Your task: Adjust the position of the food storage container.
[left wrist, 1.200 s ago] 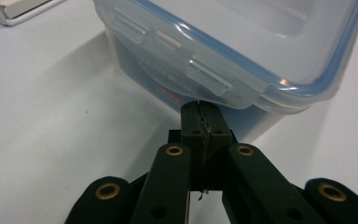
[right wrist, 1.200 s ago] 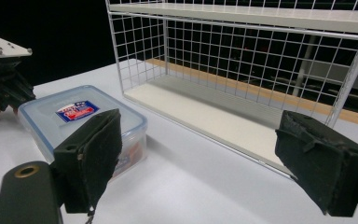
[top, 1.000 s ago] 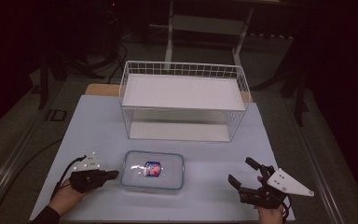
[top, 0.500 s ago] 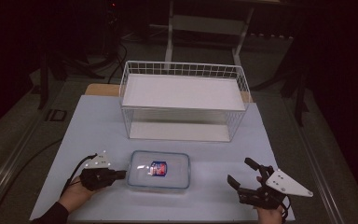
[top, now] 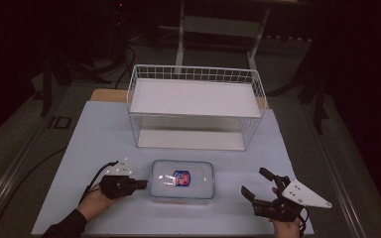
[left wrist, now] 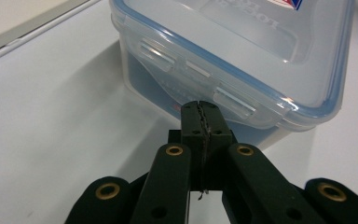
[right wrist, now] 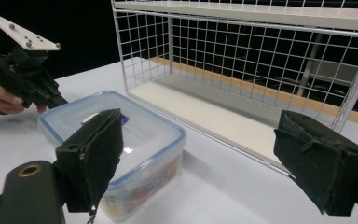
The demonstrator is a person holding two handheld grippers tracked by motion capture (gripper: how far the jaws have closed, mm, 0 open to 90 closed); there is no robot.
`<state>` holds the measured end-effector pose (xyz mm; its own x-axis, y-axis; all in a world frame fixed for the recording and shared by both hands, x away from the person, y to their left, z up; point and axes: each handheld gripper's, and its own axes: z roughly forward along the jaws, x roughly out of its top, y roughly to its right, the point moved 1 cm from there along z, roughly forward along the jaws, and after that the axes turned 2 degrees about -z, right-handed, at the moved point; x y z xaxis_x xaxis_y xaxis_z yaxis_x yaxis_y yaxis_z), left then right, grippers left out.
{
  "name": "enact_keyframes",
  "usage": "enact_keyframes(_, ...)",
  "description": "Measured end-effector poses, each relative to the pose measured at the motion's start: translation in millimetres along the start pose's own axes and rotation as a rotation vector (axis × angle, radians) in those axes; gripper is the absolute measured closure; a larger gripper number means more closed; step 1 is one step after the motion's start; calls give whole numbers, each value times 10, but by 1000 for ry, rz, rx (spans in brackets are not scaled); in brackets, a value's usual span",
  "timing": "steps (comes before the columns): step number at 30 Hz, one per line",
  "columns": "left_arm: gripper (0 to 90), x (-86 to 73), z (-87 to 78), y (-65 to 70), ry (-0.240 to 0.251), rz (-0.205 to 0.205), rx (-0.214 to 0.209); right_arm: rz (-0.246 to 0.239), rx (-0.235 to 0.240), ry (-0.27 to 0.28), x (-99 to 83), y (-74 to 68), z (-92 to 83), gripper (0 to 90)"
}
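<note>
Left hand-held gripper (top: 141,185) clenched at the box's end, right one hanging released.

I am holding my left hand-held gripper with its jaws pressed together on nothing, tips right at the latch flap on the left end of the clear plastic box (top: 181,179); whether they are touching it I cannot tell. The box is sitting lid-on near the front of the pale worktop (top: 84,144), a red-and-blue label showing on its lid, just in front of the white wire basket (top: 196,106). I am keeping my right hand-held gripper (top: 258,187) well apart to the box's right, jaws spread wide and grasping nothing.
</note>
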<state>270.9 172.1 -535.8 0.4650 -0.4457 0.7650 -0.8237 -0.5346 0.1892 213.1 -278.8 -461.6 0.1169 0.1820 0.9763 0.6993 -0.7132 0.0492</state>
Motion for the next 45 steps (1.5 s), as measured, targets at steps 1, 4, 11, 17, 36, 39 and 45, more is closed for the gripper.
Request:
enact_keyframes(1, 898, 11, 15, 4, 0, 2, -4, 1, 0, 0, -1, 2, -1, 152)
enact_keyframes(4, 898, 58, 82, 26, -3, 8, -23, 0, 0, 0, 0, 1, -1, 152)
enact_keyframes(11, 898, 153, 221, 77, -4, 24, -49, 1, 5, -6, -3, 4, 7, 162)
enact_keyframes(17, 898, 226, 301, 112, -7, 30, -62, -1, 5, -8, -5, 2, 7, 161)
enact_keyframes(36, 895, 430, 415, 89, 3, 47, -50, -14, -7, -36, -24, -17, 37, 156)
enact_keyframes(39, 803, 455, 275, 96, 38, 20, -46, -31, -14, -48, -30, -27, 62, 148)
enact_keyframes(45, 421, 524, 25, 123, 130, -62, -43, -48, -11, -61, -24, -48, 86, 140)
